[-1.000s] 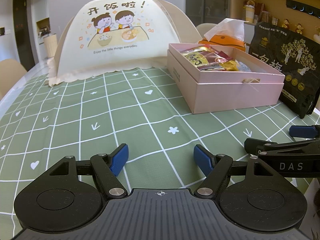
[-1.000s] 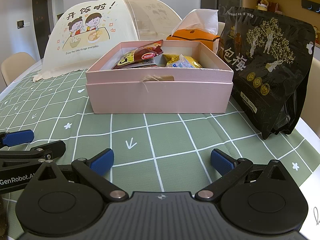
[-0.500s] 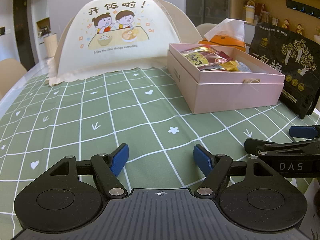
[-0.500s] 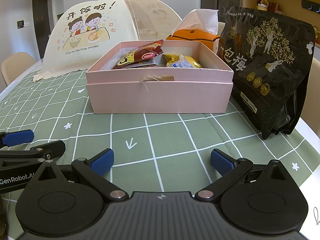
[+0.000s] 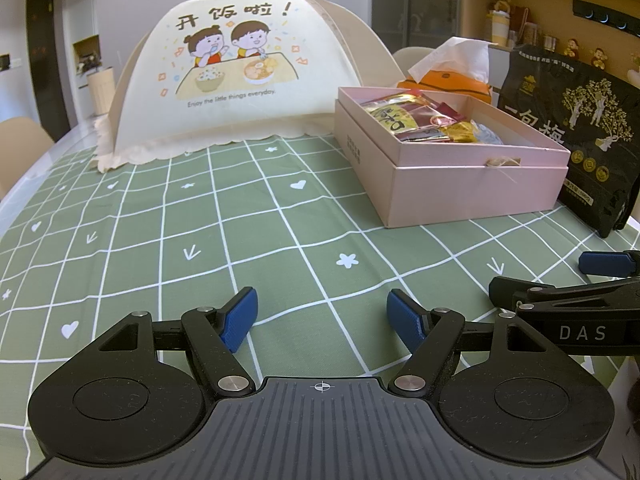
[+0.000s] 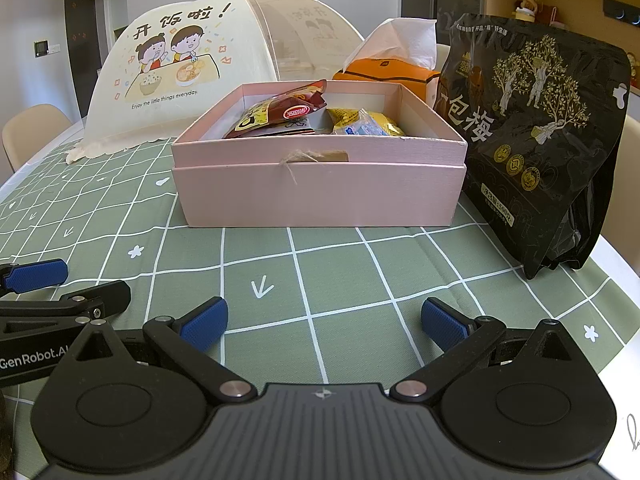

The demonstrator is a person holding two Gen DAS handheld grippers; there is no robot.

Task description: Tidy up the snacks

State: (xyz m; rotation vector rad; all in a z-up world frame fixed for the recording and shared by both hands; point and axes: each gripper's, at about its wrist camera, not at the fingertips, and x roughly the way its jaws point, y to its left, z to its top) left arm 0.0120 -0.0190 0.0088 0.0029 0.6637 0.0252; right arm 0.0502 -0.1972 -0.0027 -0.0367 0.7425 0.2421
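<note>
A pink box [image 6: 320, 192] stands open on the green checked tablecloth, with several snack packets [image 6: 288, 114] inside; it also shows in the left wrist view [image 5: 472, 188]. A tall black snack bag [image 6: 532, 136] stands upright right of the box, touching or nearly touching it, and shows in the left wrist view [image 5: 576, 136] too. My left gripper [image 5: 322, 318] is open and empty, low over the cloth, left of and in front of the box. My right gripper [image 6: 324, 322] is open and empty, directly in front of the box.
A cream mesh food cover [image 5: 240, 76] with a cartoon print sits at the back left. An orange tissue box [image 6: 384, 70] stands behind the pink box. The table's right edge [image 6: 624, 344] is close to my right gripper. Beige chairs stand at the left.
</note>
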